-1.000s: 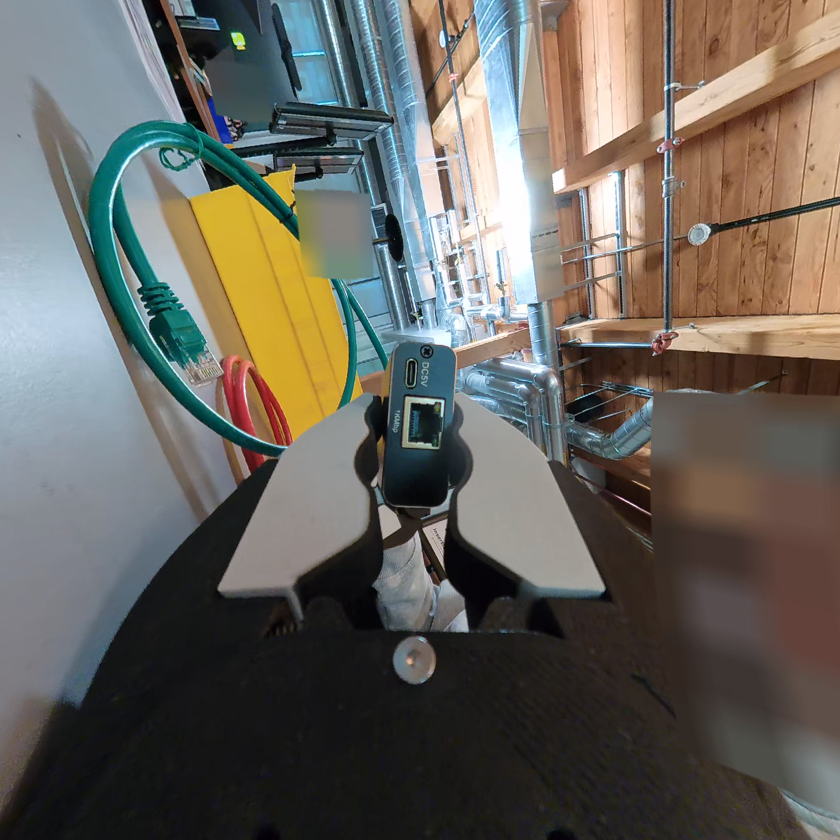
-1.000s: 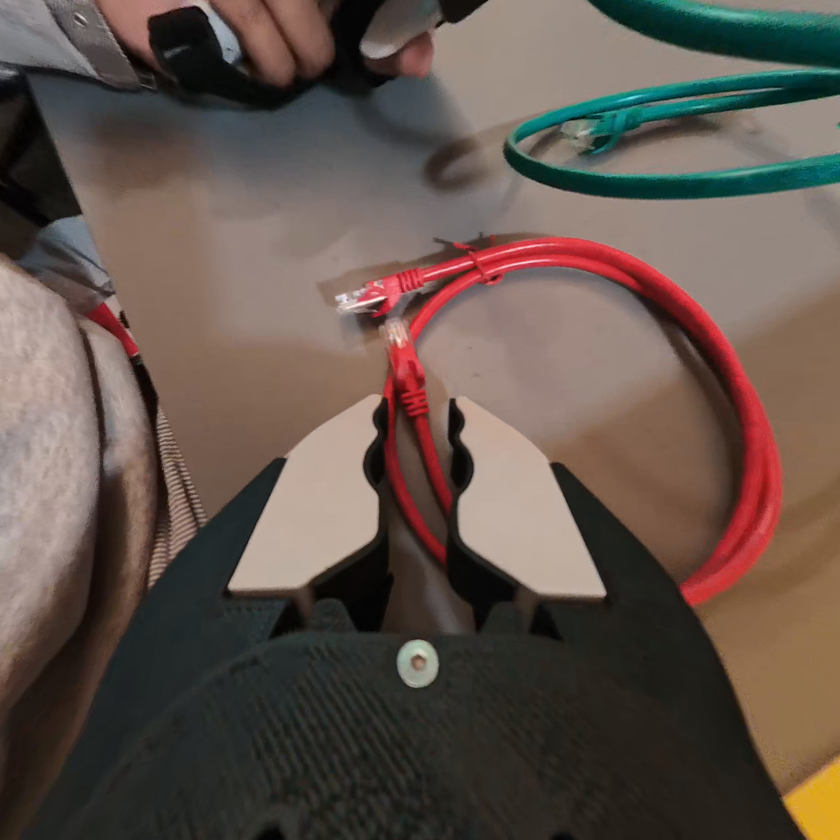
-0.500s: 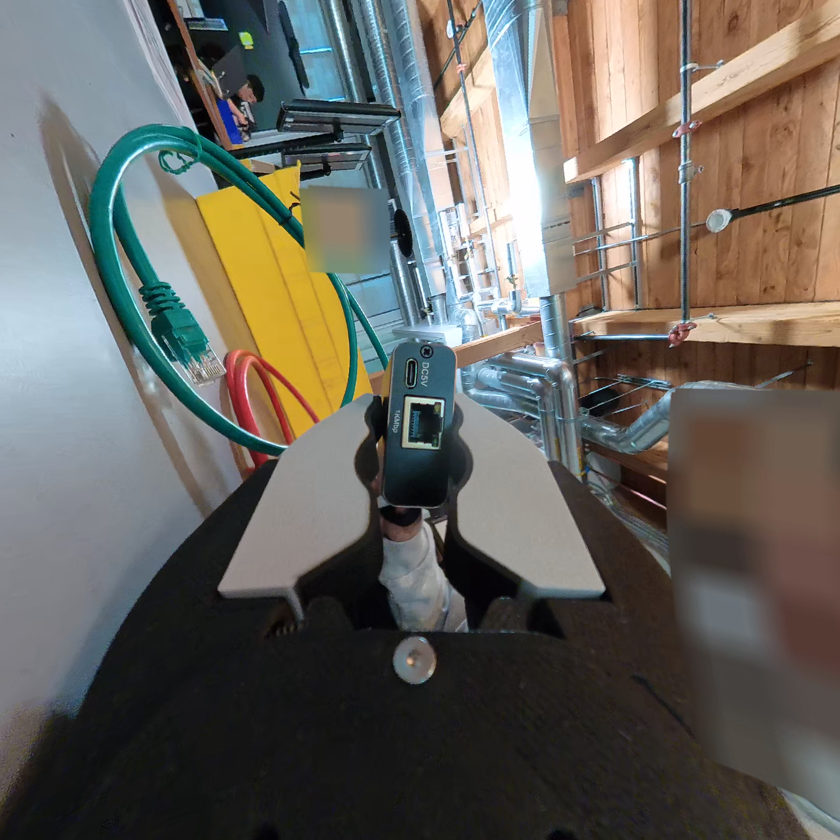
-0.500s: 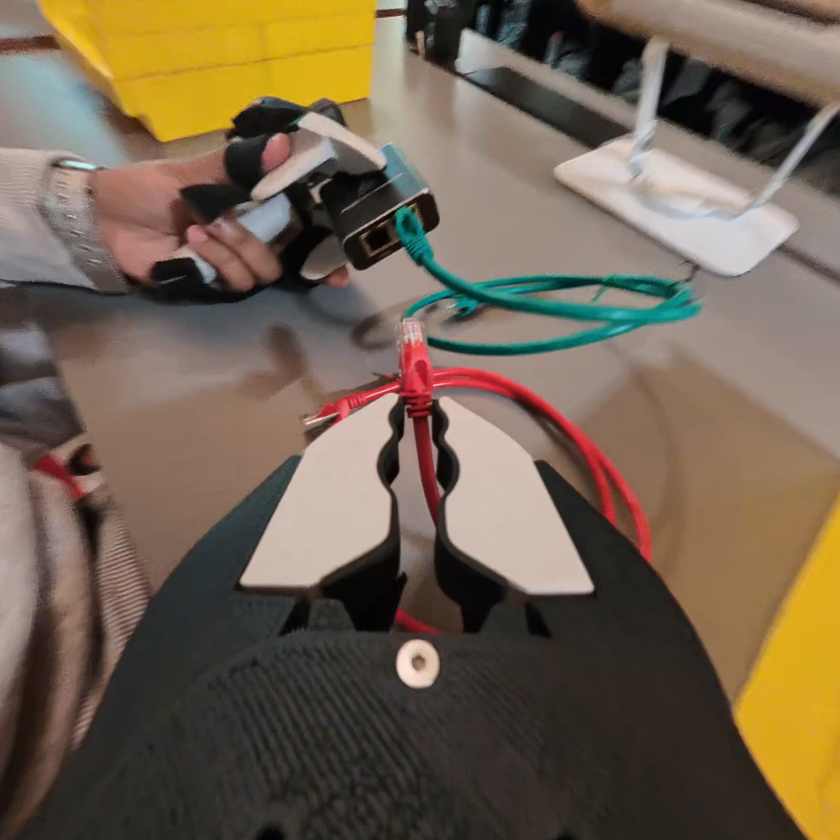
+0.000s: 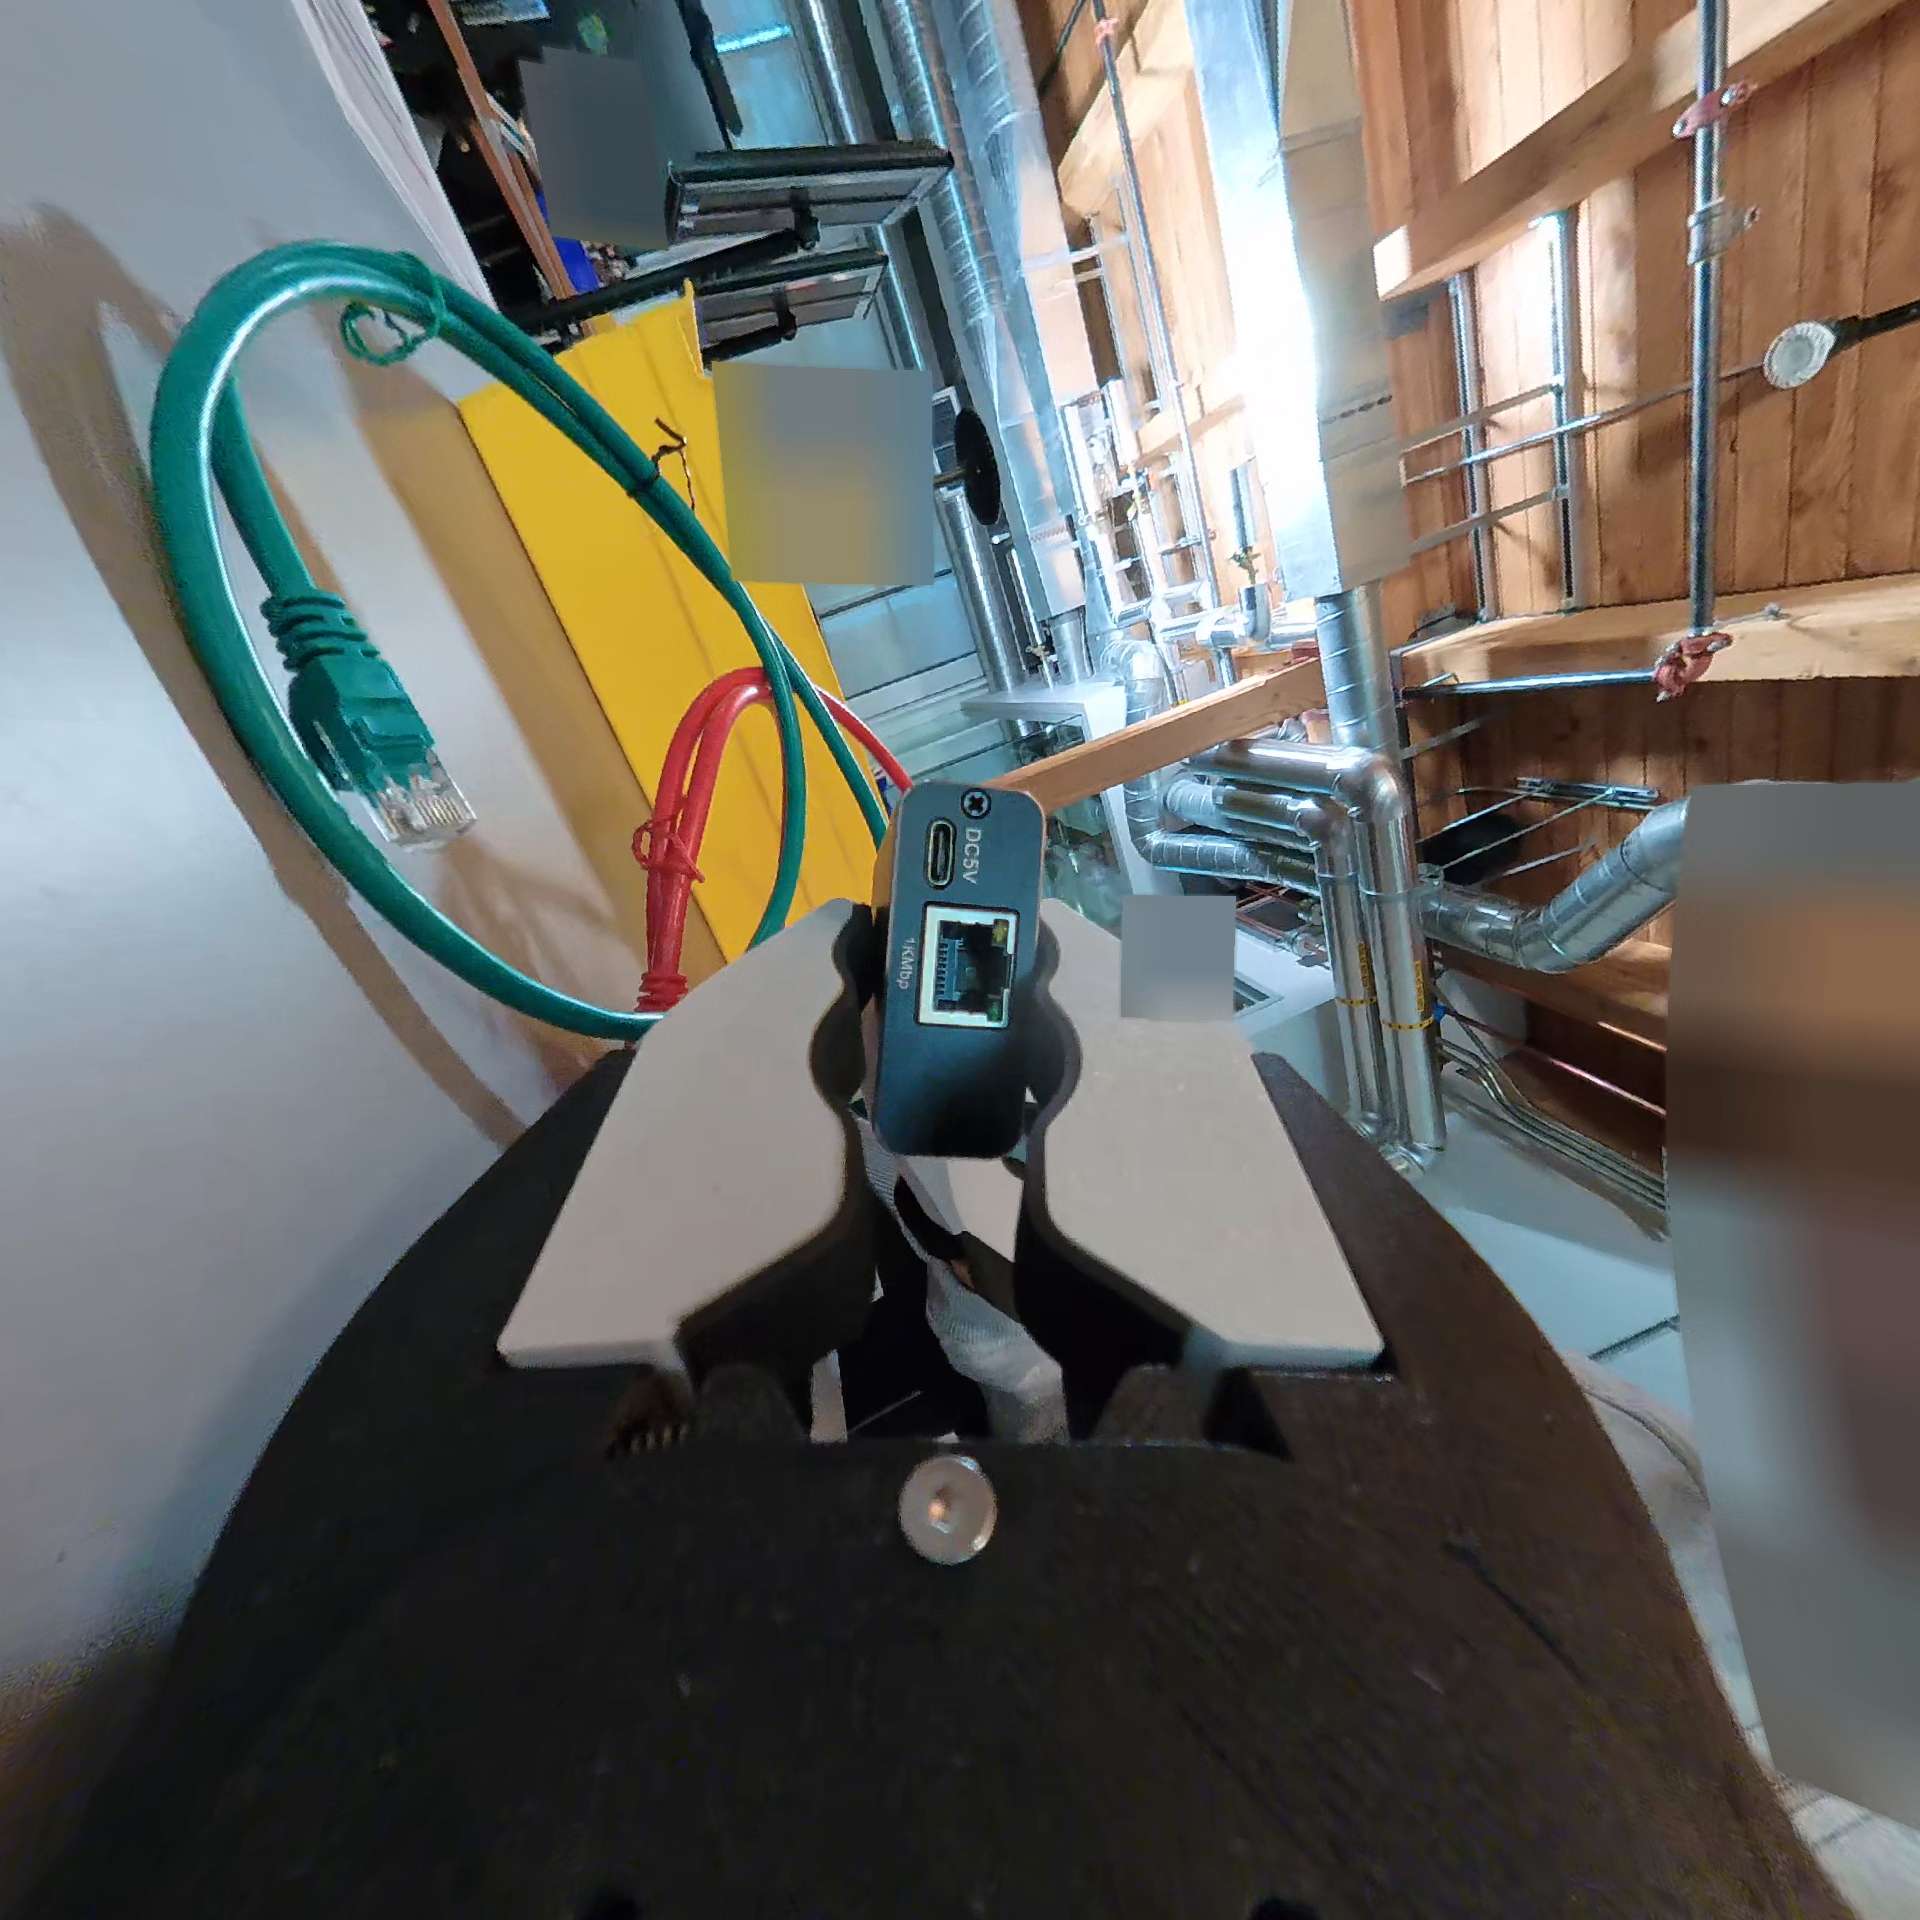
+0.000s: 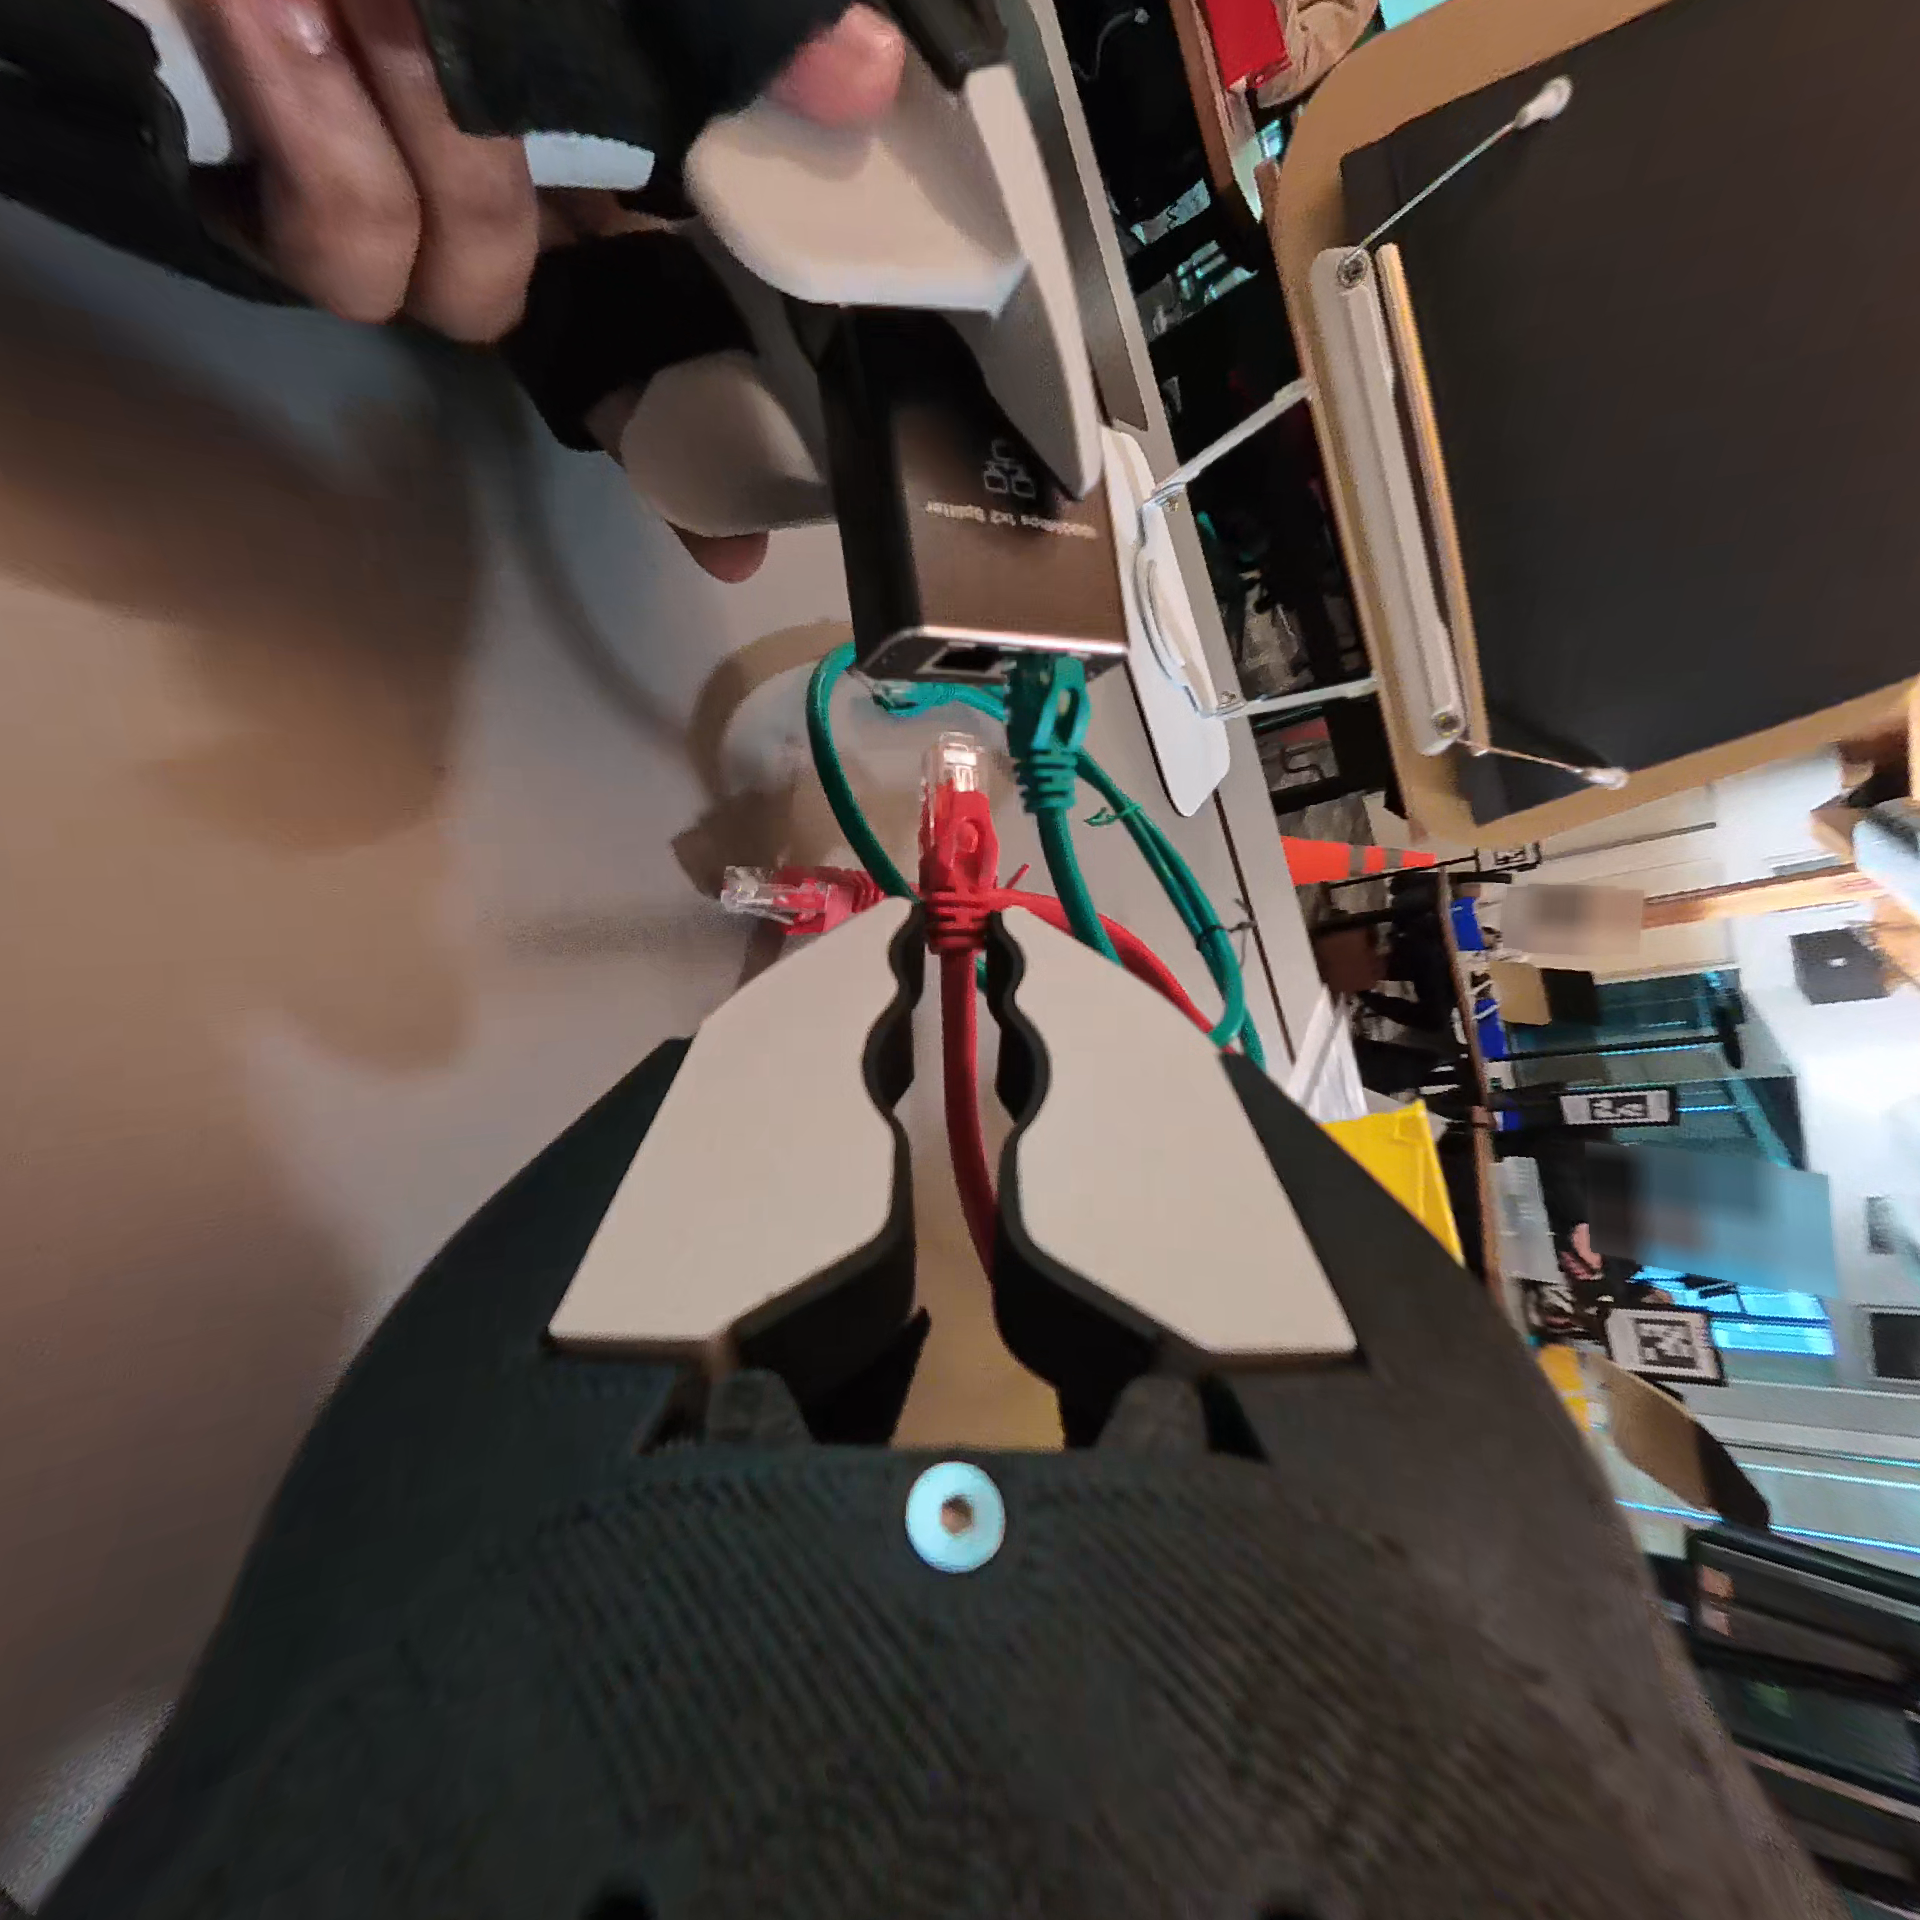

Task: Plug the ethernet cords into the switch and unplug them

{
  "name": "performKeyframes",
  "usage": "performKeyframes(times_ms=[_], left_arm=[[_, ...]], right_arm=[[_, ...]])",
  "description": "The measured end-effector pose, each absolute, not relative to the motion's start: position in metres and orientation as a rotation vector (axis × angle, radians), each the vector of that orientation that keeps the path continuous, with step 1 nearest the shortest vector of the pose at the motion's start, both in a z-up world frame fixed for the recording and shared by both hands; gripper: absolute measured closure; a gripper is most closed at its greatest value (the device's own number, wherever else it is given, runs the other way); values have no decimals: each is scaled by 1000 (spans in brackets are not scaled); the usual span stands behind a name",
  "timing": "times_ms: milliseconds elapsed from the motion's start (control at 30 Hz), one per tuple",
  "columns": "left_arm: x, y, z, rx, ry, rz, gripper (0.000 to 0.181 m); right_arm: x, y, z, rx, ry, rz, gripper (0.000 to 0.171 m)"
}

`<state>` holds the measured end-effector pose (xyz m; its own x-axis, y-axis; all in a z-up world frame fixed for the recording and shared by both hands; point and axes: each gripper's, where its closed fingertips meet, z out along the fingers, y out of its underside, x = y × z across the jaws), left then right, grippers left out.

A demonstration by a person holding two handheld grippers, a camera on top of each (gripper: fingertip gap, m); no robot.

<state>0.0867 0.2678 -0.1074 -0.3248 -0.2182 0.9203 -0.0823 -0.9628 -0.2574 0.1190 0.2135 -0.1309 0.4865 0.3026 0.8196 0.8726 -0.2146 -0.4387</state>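
Note:
My left gripper (image 5: 951, 935) is shut on a small dark switch (image 5: 956, 977), held tilted above the table with one empty port facing the camera. In the right wrist view the switch (image 6: 977, 520) shows its far end: a green cord plug (image 6: 1049, 717) sits in one port, and the port beside it is empty. My right gripper (image 6: 956, 925) is shut on the red cord (image 6: 961, 1060) just behind its plug (image 6: 951, 800), which points at the switch a short way below the empty port. The red cord's other plug (image 6: 779, 894) lies on the table. The green cord's free plug (image 5: 384, 748) lies on the table.
The grey table (image 5: 156, 1039) carries the green coil (image 5: 208, 540) and red coil (image 5: 717, 758). A yellow box (image 5: 623, 582) stands behind them. A white stand (image 6: 1174, 665) and a dark panel (image 6: 1662, 364) are beyond the switch. A person's hand (image 6: 364, 187) holds the left gripper.
My right gripper lifted the red plug off the table and swung it up to just below the switch. The left gripper shifted only slightly, still holding the switch.

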Motion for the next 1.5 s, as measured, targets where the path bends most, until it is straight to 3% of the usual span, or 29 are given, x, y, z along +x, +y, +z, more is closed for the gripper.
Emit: performKeyframes(times_ms=[33,400,1500], left_arm=[[88,265,-108,-1777,410,-2459,157],[94,254,-109,-1805,481,-2451,156],[93,245,-106,-1794,541,-2586,157]], right_arm=[[119,214,-131,-1754,-1006,-750,160],[115,212,-129,-1684,-1065,-830,160],[104,203,-123,-1680,-1012,-559,160]])
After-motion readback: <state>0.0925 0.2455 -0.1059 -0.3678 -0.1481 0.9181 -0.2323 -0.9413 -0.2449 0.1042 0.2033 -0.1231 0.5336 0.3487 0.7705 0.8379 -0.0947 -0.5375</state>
